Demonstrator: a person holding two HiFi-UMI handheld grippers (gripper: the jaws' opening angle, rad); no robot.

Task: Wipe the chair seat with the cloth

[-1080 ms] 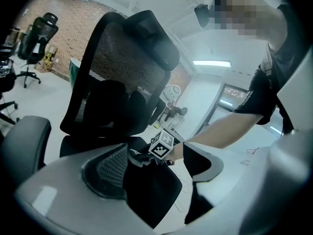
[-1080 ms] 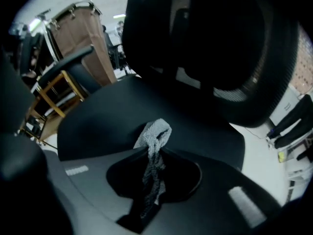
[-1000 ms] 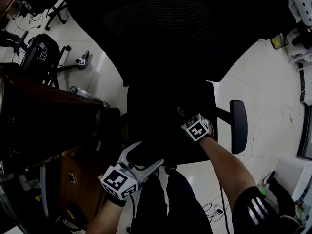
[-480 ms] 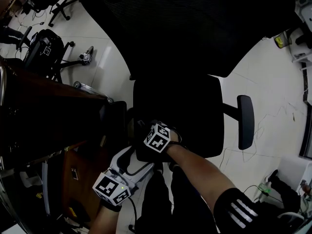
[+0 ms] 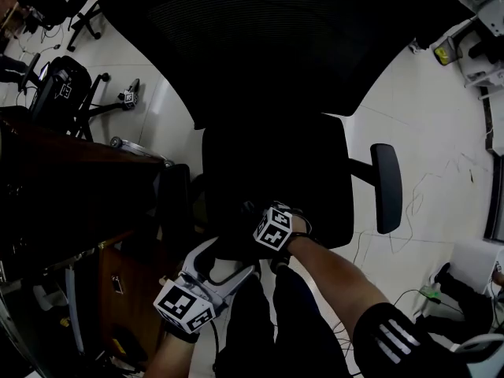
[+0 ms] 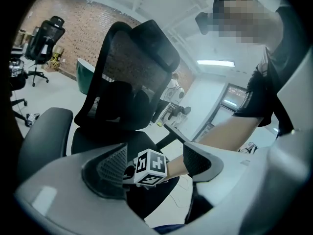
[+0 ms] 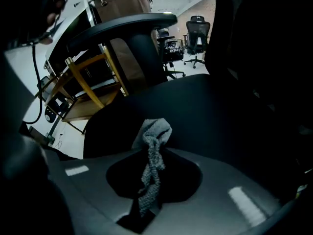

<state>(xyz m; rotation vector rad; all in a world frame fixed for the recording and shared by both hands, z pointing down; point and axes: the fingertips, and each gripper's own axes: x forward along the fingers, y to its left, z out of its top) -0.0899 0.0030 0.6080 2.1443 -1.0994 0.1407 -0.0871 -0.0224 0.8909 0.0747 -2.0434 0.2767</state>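
Cloth (image 7: 155, 146) is clamped in the right gripper (image 5: 264, 220) jaws, at the front edge of the chair seat (image 5: 272, 164). Within the last second it swept from mid-seat to front-left, then slightly back: wiping judged under way. Left gripper (image 5: 230, 260) jaws spread, empty, below the seat front.

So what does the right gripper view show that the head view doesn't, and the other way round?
Only the right gripper view shows the grey cloth. It is pinched between that gripper's shut jaws, with its bunched end pointing toward the seat. Only the head view shows both tools at once. The right gripper is at the seat's front edge, and the left gripper is beside it with its jaws apart. That view also shows the backrest from above. Both views show the black chair seat.
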